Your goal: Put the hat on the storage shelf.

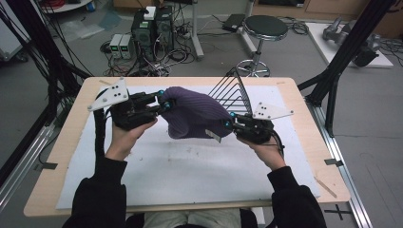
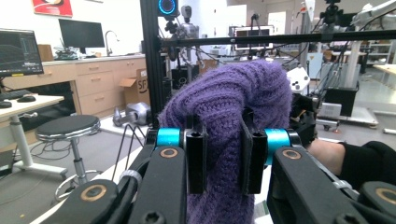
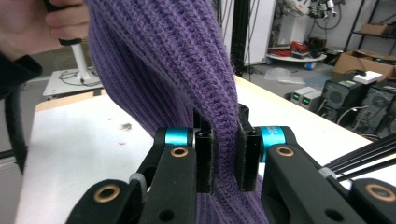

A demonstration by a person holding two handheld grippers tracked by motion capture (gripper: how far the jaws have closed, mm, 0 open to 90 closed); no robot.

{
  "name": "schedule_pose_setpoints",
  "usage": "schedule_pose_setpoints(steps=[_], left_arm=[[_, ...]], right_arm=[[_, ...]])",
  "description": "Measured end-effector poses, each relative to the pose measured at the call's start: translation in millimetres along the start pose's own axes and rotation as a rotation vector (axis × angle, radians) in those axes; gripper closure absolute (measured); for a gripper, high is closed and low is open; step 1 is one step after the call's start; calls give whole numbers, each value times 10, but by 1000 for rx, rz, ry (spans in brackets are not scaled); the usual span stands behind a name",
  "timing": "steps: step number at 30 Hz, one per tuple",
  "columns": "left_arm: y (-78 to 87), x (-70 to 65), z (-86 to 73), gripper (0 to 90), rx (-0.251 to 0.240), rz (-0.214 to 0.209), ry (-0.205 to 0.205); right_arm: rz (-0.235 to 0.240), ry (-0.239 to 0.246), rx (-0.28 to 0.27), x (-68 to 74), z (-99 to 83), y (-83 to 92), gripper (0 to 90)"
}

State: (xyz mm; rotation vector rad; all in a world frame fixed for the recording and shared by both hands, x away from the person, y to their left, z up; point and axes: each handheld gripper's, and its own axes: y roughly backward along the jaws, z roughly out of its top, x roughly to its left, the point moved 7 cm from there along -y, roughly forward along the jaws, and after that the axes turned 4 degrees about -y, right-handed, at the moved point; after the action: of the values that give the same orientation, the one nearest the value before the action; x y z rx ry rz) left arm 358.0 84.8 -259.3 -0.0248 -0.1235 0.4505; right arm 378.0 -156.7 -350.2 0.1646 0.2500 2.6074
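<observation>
My left hand-held gripper (image 1: 161, 102) is clamped on one edge of the purple ribbed knitted beanie (image 1: 195, 113); in the left gripper view its black jaws pinch a bunched fold of the knit (image 2: 224, 140) between the pads, so the wool cannot slide out. My right hand-held gripper (image 1: 229, 122) bites the opposite edge, and in the right gripper view the jaws are drawn narrow on a thin ridge of the same fabric (image 3: 224, 140). With a grip on each side, I judge that the beanie is meant to be spread and carried as one piece rather than dragged.

The beanie hangs between the two grippers at the centre of the high view, lifted off the white mat (image 1: 190, 171) that covers the wooden counter (image 1: 66, 142). A small pale tag (image 1: 214, 137) dangles at its lower edge.

Just behind it, toward the upper right of that frame, stands a black wire rack (image 1: 233, 92) with slanted bars, close enough that I reckon it is where the beanie belongs.
</observation>
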Motion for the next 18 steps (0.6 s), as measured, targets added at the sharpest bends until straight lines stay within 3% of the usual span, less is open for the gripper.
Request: schedule_pose_setpoints(steps=[7,18], left_arm=[[-101,38,136,763,-1,3,-33],[-187,153,191,764,-21,17,-30]], right_arm=[[-21,-12,-7,-57,100,7,814],[-72,-8,-2,-195,272,17,814]])
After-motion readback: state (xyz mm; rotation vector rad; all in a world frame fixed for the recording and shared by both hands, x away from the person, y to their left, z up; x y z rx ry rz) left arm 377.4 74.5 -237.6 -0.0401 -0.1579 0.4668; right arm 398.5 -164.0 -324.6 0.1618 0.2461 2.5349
